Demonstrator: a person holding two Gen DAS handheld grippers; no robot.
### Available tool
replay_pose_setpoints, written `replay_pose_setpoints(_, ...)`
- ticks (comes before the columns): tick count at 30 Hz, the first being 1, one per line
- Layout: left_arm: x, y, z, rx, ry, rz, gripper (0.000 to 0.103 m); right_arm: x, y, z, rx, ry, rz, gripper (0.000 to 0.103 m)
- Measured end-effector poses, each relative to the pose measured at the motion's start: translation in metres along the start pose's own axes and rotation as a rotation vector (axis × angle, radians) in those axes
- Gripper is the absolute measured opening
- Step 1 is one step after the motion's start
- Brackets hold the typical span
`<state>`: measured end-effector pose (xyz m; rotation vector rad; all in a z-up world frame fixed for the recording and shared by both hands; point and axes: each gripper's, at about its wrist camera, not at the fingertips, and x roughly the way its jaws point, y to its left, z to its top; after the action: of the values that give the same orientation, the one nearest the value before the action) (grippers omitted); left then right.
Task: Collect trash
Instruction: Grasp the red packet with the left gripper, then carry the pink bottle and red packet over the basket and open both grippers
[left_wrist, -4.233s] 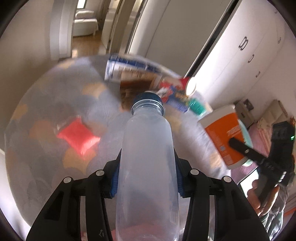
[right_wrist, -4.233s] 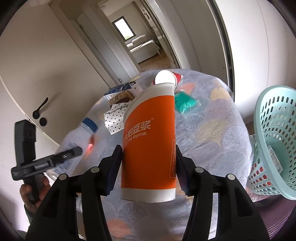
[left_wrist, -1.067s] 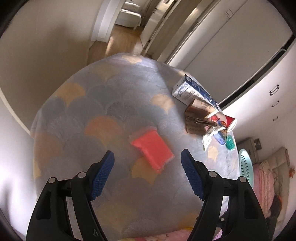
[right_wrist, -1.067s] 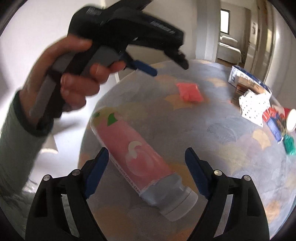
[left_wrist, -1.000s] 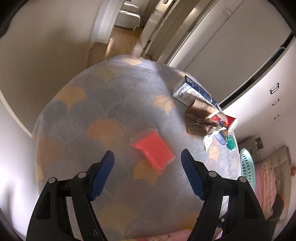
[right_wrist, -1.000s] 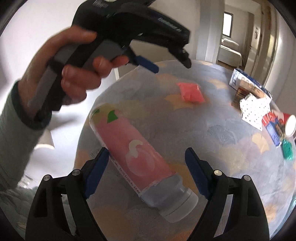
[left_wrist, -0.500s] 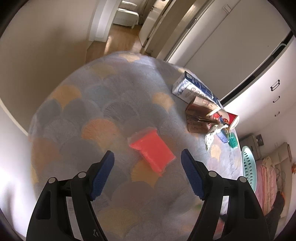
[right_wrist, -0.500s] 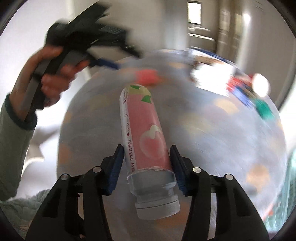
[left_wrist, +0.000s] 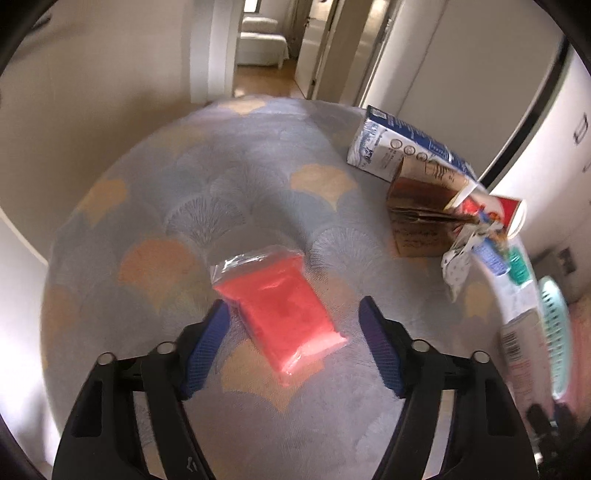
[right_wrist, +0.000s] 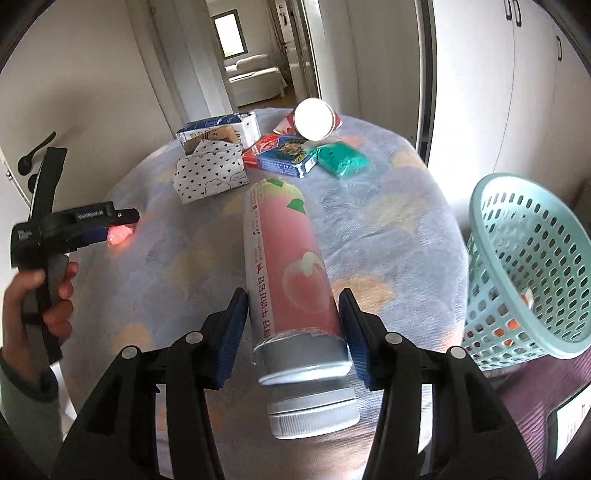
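Pink bottle (right_wrist: 291, 280) now seemingly between jaws

A home: a round bench (left_wrist: 221, 192) under a scallop-patterned cloth stands among white cupboards (right_wrist: 524, 92) and a door (right_wrist: 74, 110). An open doorway (right_wrist: 255, 55) leads to a wood-floored room with a white sofa (right_wrist: 255, 75).

Left gripper (left_wrist: 293, 319) spread wide; right gripper (right_wrist: 291, 315) clamped, pointing forward
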<state>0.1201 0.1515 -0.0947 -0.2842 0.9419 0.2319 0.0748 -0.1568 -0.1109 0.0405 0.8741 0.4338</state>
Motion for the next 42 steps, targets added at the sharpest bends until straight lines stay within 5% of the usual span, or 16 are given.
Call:
replay_pose_setpoints(2, -0.001, -0.005, -0.002, 0.039, -0.015, 0.044, 0.039, 0.002, 0.002, 0.002, 0.004, 0.007, 0.018, 0.048)
replay_pose_setpoints(16, -0.064, -0.031, -0.015, 0.105, -0.174, -0.136, 0.037, 0.035, 0.006, 0.02, -0.001, 0.104, 0.044, 0.055)
replay_pose_setpoints(21, -0.078, -0.046, -0.018, 0.145, -0.192, -0.191, 0.037, 0.037, 0.008, 0.019, -0.026, 0.112, 0.027, 0.048)
replay_pose_setpoints(33, -0.087, -0.131, -0.024, 0.276, -0.173, -0.392, 0.037, -0.019, -0.054, 0.034, 0.147, -0.02, 0.159, 0.045)
replay_pose_setpoints(38, -0.094, -0.183, -0.018, 0.348, -0.173, -0.483, 0.037, -0.05, -0.093, 0.04, 0.215, -0.101, 0.101, 0.045)
replay_pose_setpoints(42, -0.095, -0.23, -0.013, 0.403, -0.168, -0.555, 0.037, -0.082, -0.133, 0.046, 0.271, -0.19, -0.026, 0.045)
